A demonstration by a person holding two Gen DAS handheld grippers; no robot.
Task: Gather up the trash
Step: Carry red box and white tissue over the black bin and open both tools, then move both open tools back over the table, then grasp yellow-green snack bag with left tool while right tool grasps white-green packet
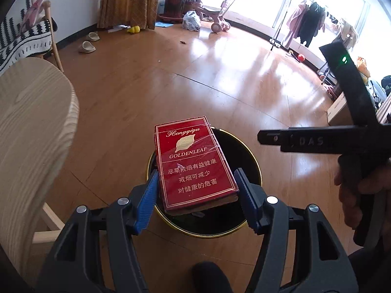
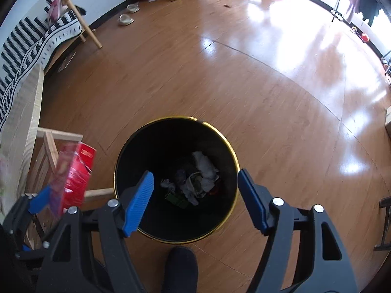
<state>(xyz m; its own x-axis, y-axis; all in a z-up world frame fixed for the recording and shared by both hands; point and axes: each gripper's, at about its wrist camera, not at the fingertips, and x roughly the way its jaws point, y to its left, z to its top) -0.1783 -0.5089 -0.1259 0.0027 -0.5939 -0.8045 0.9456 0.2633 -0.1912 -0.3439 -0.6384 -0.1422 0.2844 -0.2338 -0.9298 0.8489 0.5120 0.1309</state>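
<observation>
One pack (image 1: 193, 163) is clamped by its long sides in the left gripper (image 1: 195, 193), long axis pointing far, directly over the bin (image 1: 254, 171). Right gripper (image 2: 195, 200) is seen spread apart and empty above the same bin (image 2: 224, 141); left is nearer the drop.

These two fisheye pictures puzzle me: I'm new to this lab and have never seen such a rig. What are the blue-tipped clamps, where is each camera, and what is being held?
No robot here: a person carries a hand-held two-finger gripper in each hand, and each has a camera looking along its fingers. The left view shows the left gripper clamped on a red cigarette pack above a black trash bin with a gold rim, standing on the wooden floor. The right view looks down through the right gripper, open and empty, into the same bin, where crumpled trash lies. A pale wooden chair stands beside it.
</observation>
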